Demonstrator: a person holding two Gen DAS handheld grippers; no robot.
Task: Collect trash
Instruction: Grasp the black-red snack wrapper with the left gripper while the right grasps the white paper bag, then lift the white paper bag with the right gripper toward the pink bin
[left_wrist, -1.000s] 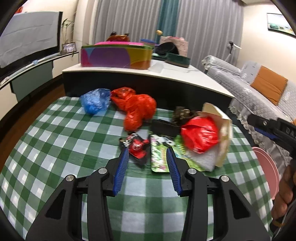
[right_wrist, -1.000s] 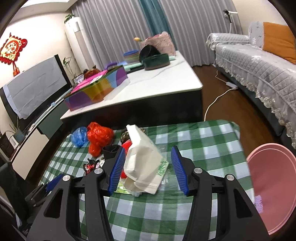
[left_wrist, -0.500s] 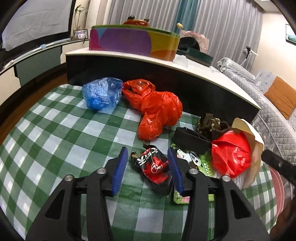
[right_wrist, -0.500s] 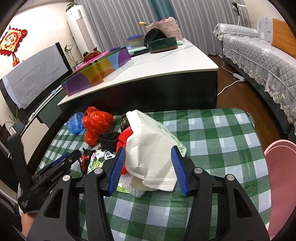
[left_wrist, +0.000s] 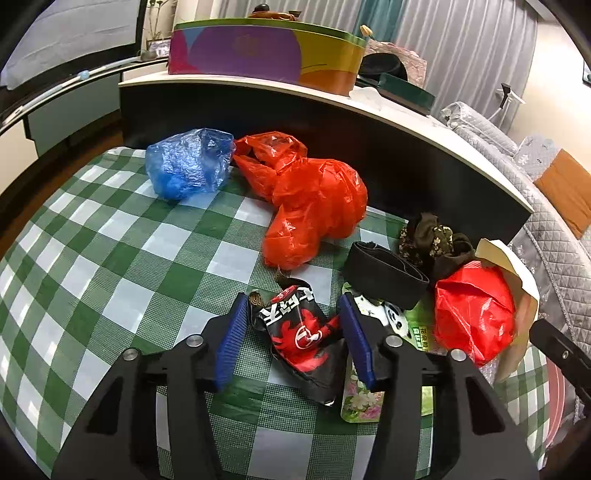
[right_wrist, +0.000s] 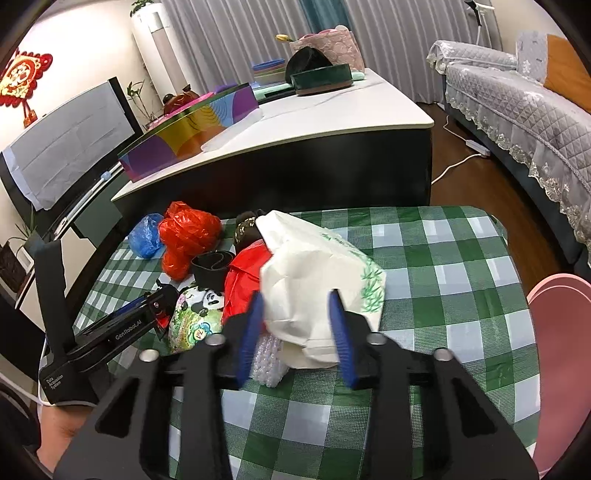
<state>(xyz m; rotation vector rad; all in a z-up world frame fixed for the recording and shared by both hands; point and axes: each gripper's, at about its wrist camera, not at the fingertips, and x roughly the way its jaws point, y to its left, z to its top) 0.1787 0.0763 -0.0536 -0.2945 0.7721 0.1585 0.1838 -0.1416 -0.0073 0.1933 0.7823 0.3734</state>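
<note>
The left gripper has two matte black fingers, angular and cut with triangular openings, each lined on its inner face with a ribbed blue pad. Round silver screws sit on each finger. The right gripper is built the same way: black frame, ribbed blue pads, silver screws near the finger joints. Seen from the right wrist view, the left unit's black body carries white lettering, "GenRobot.AI" along the side and "Data Acquisition System" on its rear block, with a tall black post rising from the back. Bare skin of the person's hand shows beneath it.
</note>
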